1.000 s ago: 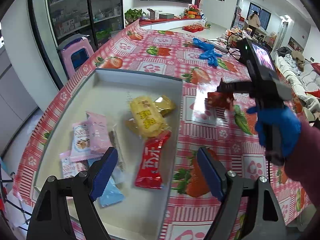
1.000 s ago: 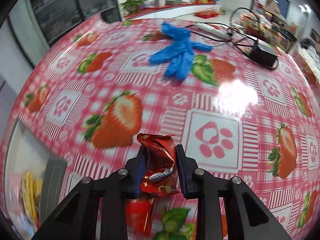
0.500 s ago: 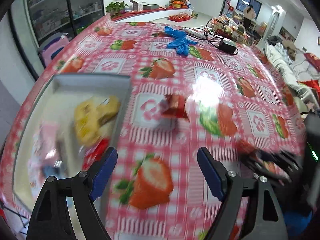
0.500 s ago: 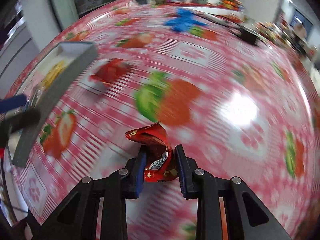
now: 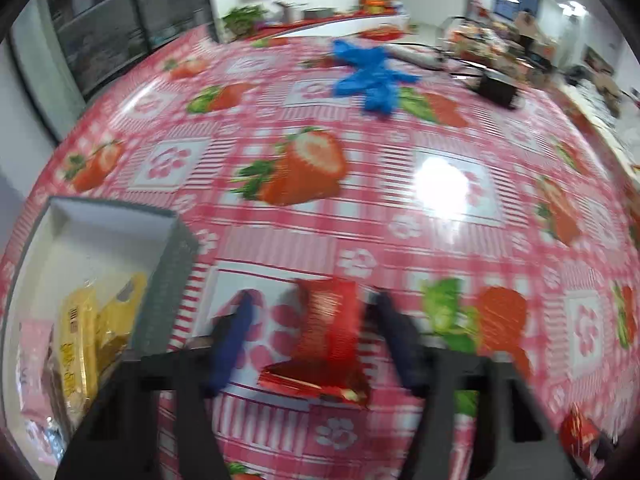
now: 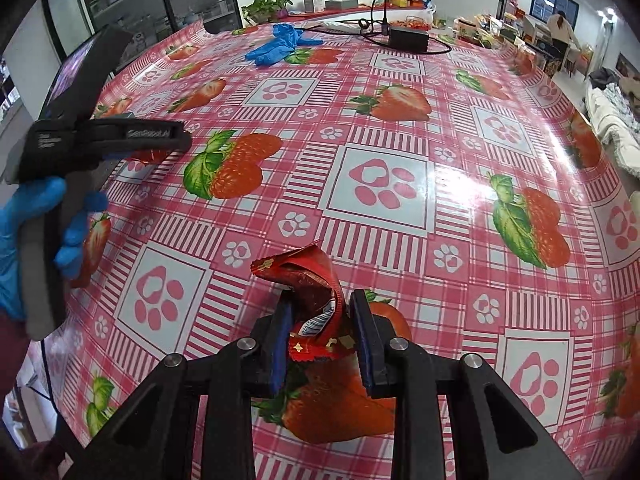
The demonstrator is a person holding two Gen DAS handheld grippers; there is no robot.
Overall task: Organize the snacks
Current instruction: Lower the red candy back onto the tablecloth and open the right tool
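1. Fingers of our left tool (image 5: 316, 344) stand spread on either side of a red snack packet (image 5: 328, 344) lying on the surface (image 5: 400, 216), not pinching it; the grey tray (image 5: 172, 276) sits just left, holding yellow packets (image 5: 80, 344).
2. Our right tool (image 6: 322, 332) is clamped on a crumpled red wrapper (image 6: 312, 300), near edge of the surface.

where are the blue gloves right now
The blue gloves lie at the table's far end, away from both grippers, beside a printed strawberry; right wrist view shows the black power adapter to their right.

blue gloves (image 6: 280, 43) far on tablecloth (image 6: 384, 184) | black adapter (image 6: 409, 37) beside, cabled | potted plant (image 6: 266, 7) beyond
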